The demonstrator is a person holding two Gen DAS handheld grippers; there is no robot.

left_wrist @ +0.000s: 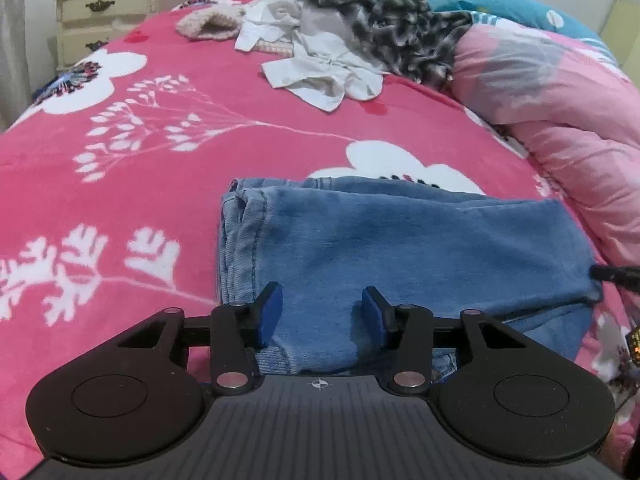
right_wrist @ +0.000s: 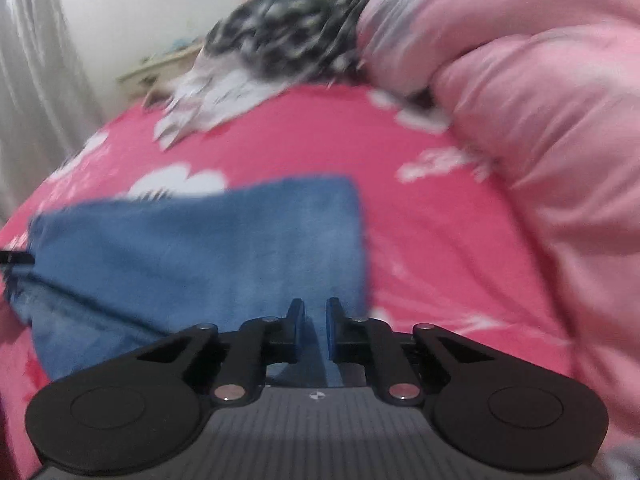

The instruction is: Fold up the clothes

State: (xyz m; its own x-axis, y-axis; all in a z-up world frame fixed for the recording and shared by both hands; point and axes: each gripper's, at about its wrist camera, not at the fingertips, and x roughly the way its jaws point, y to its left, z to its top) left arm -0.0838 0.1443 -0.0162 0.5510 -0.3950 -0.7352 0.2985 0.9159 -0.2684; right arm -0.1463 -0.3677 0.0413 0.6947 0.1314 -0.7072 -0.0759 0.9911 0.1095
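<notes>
With both sets of fingers hanging over the folded jeans (left_wrist: 400, 248), I read my left gripper (left_wrist: 322, 316) as released: its blue pads (left_wrist: 270, 312) stand apart above the denim, gripping nothing. My right gripper (right_wrist: 315, 330) is nearly clenched, only a narrow slit between its fingers; I see no cloth pinched in that slit, though the right view is blurred, so I say that with some caution. Its tip shows in the left view at the jeans' right-hand corner (left_wrist: 616, 274), touching or just beside the cloth, I cannot tell which. The jeans lie in a compact rectangle on the red floral blanket (left_wrist: 160, 184) of the bed, layers stacked at the seamed left edge, so I judge this garment about finished. Further up the bed the pile still waits: a crumpled white shirt (left_wrist: 324, 76), a black-and-white checked garment (left_wrist: 384, 28) draped over it, and a knitted pink piece (left_wrist: 208, 26) beside them. Most of the folding is left. A pink quilt (left_wrist: 560, 100) is bunched along the right.
</notes>
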